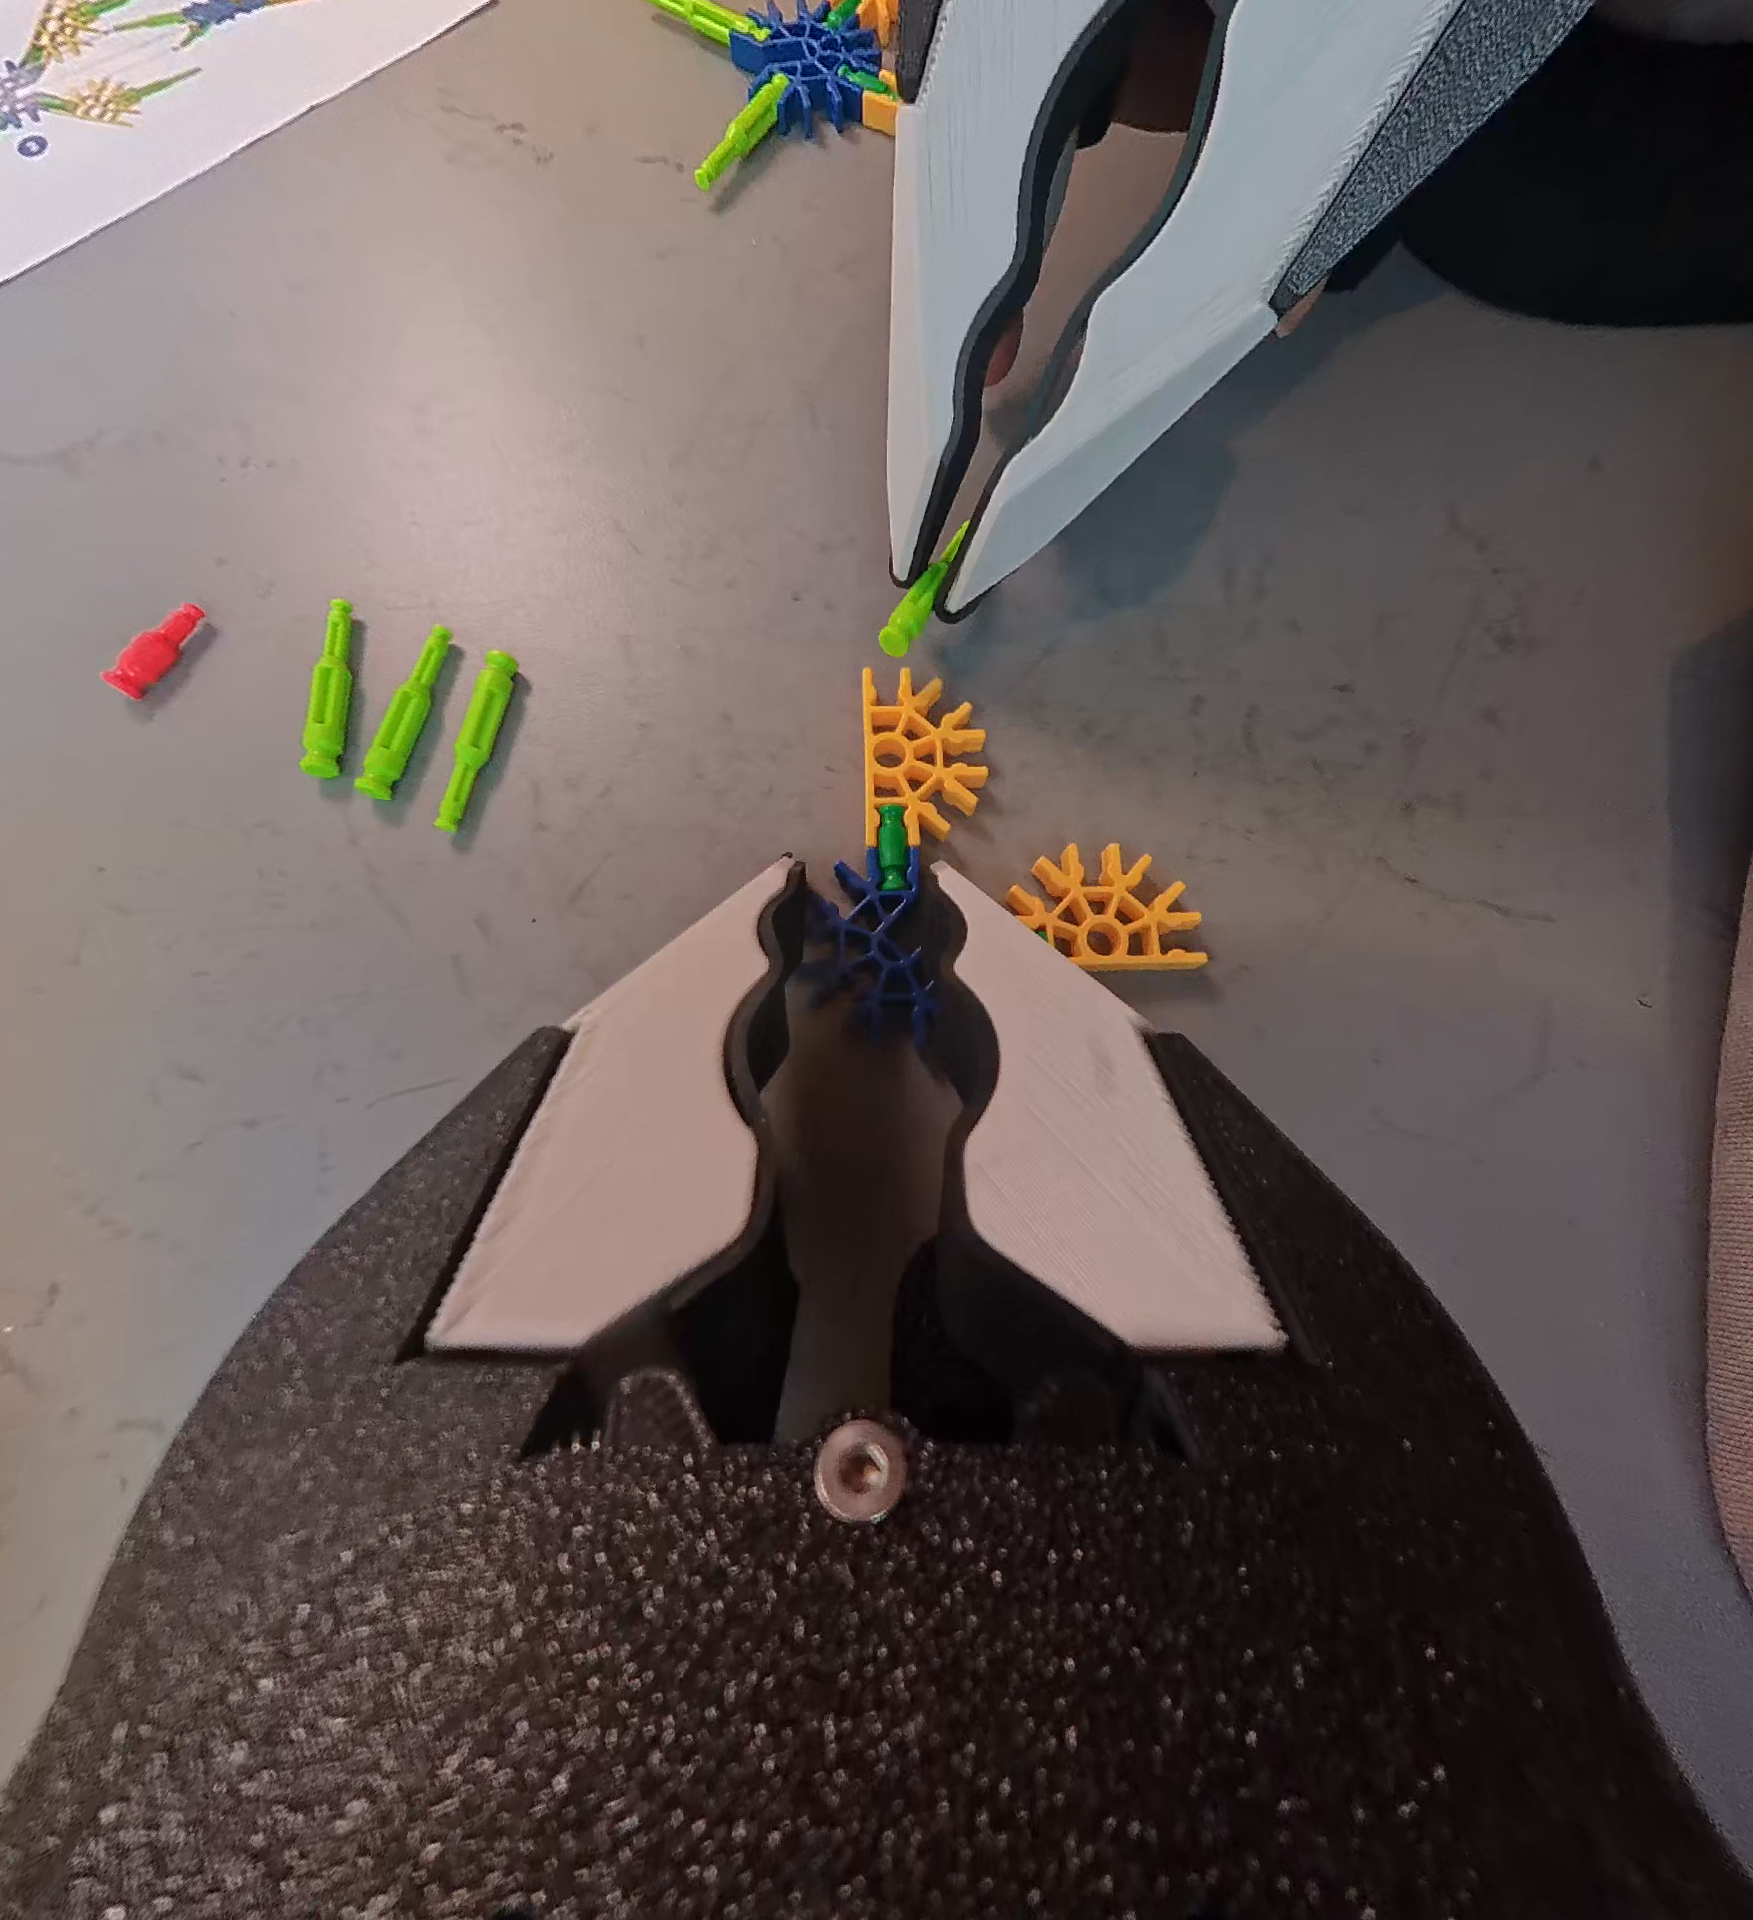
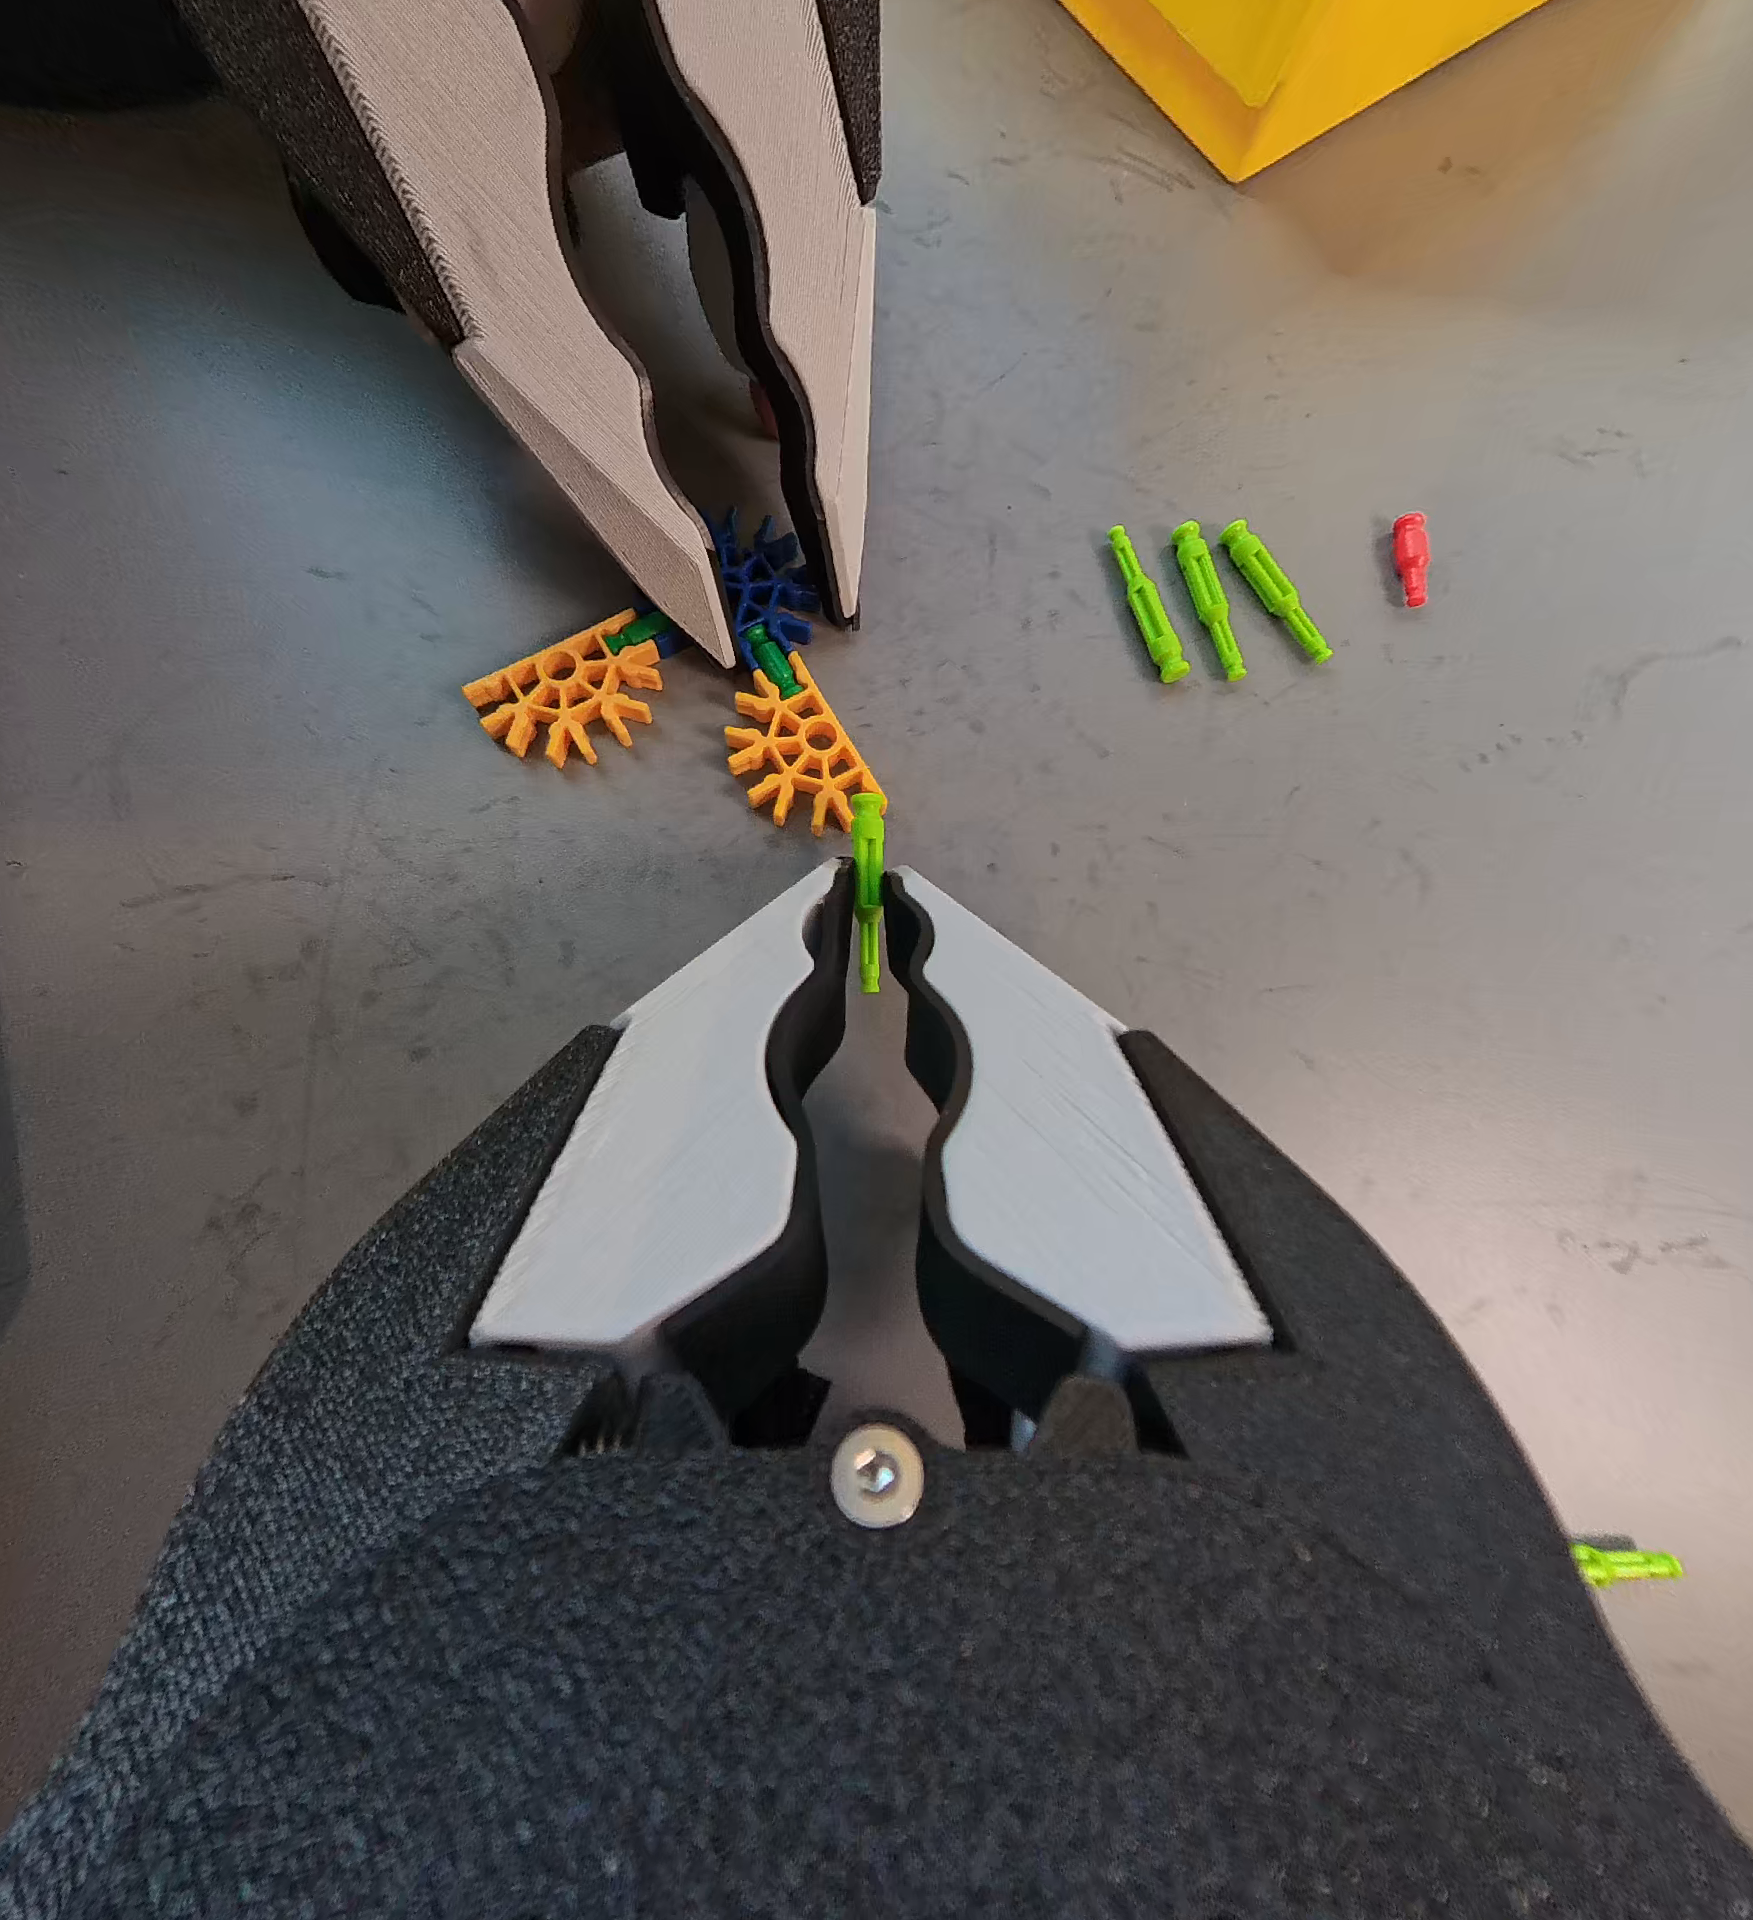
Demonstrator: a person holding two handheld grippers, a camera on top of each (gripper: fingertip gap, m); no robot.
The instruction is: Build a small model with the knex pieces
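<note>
My left gripper [image 1: 864,871] is shut on a blue snowflake connector [image 1: 877,951], also seen in the right wrist view [image 2: 763,592]. Two short dark green rods [image 1: 892,844] join it to two yellow half-round connectors [image 1: 919,756] [image 1: 1111,914], which lie on the grey table. My right gripper [image 2: 864,871] is shut on a light green rod [image 2: 867,883]. The rod's tip is right at the edge of the nearer yellow connector [image 2: 804,750]. In the left wrist view the right gripper [image 1: 929,603] comes in from above with the rod [image 1: 911,613] pointing at that connector.
Three loose light green rods [image 1: 394,712] and a small red rod [image 1: 153,655] lie to the left on the table [image 1: 539,416]. A built blue, green and yellow assembly [image 1: 810,62] and a printed sheet [image 1: 72,125] lie at the far side. A yellow box [image 2: 1267,73] stands beyond. One gripper's finger ends stand about 6 centimetres off the other's.
</note>
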